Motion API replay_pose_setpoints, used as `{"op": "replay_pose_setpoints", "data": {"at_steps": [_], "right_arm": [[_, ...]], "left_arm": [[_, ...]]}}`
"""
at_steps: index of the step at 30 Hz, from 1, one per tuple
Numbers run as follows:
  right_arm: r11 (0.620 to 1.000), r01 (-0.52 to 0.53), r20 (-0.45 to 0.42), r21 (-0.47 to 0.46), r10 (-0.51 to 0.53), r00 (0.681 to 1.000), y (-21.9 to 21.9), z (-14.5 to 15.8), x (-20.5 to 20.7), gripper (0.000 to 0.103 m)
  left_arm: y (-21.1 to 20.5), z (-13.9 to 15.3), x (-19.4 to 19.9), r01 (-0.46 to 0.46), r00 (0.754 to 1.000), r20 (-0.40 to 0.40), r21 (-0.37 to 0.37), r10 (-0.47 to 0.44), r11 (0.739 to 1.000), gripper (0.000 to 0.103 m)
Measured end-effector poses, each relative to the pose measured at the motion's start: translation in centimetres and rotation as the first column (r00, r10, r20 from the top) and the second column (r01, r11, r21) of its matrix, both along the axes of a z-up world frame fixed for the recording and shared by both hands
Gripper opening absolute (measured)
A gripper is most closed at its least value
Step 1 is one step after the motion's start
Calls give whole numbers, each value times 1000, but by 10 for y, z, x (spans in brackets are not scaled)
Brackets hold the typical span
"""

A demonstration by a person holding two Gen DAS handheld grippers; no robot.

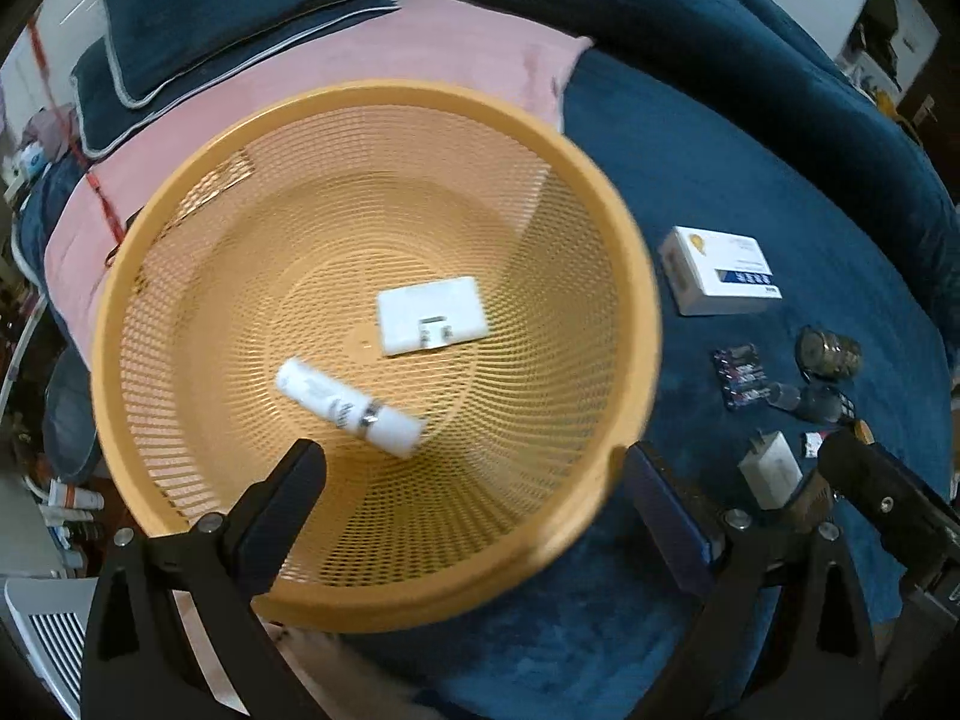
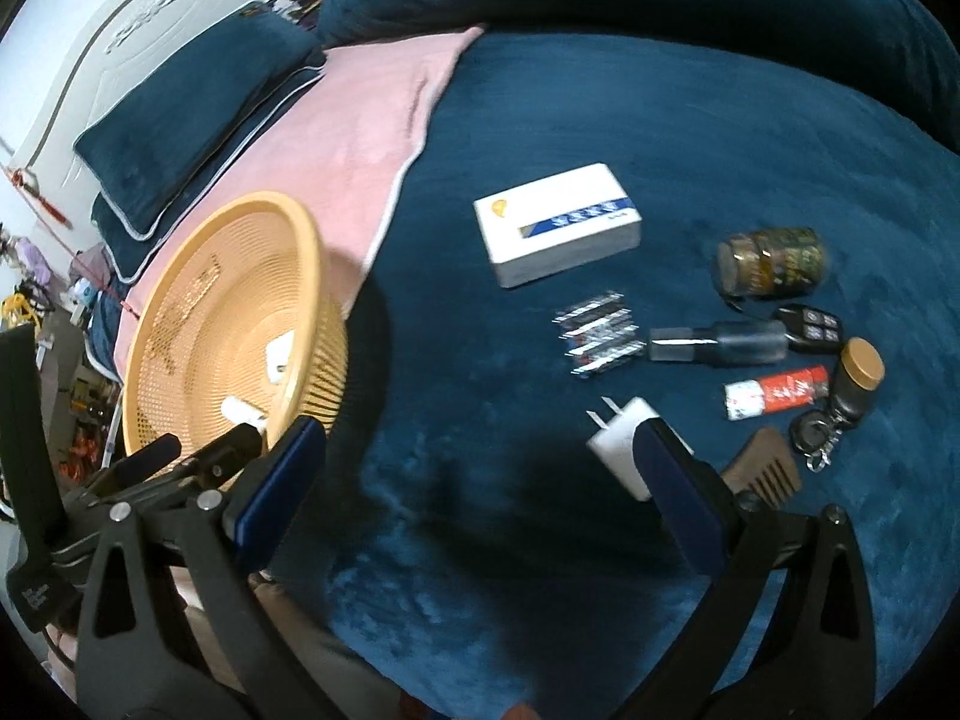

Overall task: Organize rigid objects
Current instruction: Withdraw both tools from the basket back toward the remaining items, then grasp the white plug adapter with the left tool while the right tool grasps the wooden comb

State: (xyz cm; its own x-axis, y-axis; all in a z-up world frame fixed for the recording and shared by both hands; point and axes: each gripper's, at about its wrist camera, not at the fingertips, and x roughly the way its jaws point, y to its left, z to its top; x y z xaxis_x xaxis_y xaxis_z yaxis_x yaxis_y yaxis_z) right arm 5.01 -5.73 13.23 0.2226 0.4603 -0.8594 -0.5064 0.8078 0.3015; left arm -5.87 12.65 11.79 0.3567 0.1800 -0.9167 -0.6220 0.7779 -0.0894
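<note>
Left claw (image 1: 474, 474) wide over orange mesh basket (image 1: 180, 192), white tube (image 1: 348, 405) and white adapter (image 1: 432, 315) inside, right claw (image 2: 480, 468) wide, empty, above blue bed (image 2: 660, 120).

Blue plush bed (image 2: 600, 138); pink sheet (image 2: 354, 102) (two pillows (image 2: 180, 138)); white headboard (image 2: 120, 48).

White tube (image 1: 348, 407) and card (image 1: 433, 323) lie in orange basket (image 1: 180, 192).

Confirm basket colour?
The basket is orange-tan plastic mesh with a solid rim. It shows best in the left wrist view.
</note>
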Motion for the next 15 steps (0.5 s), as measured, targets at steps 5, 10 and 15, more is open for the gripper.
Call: {"op": "replay_pose_setpoints", "data": {"at_steps": [5,10,15], "right_arm": [[998,57,-14,-5,-57,998,-28,-6,12,103],[991,129,-31,-16,-130,991,-62,-14,26,103],[978,205,-49,-29,-206,977,-95,-23,39,103]], "left_arm": [[-23,3,18,59,998,-2,7,-59,998,100],[-48,7,36,119,993,1,23,-119,993,100],[-73,7,52,183,983,-6,35,-183,983,100]]}}
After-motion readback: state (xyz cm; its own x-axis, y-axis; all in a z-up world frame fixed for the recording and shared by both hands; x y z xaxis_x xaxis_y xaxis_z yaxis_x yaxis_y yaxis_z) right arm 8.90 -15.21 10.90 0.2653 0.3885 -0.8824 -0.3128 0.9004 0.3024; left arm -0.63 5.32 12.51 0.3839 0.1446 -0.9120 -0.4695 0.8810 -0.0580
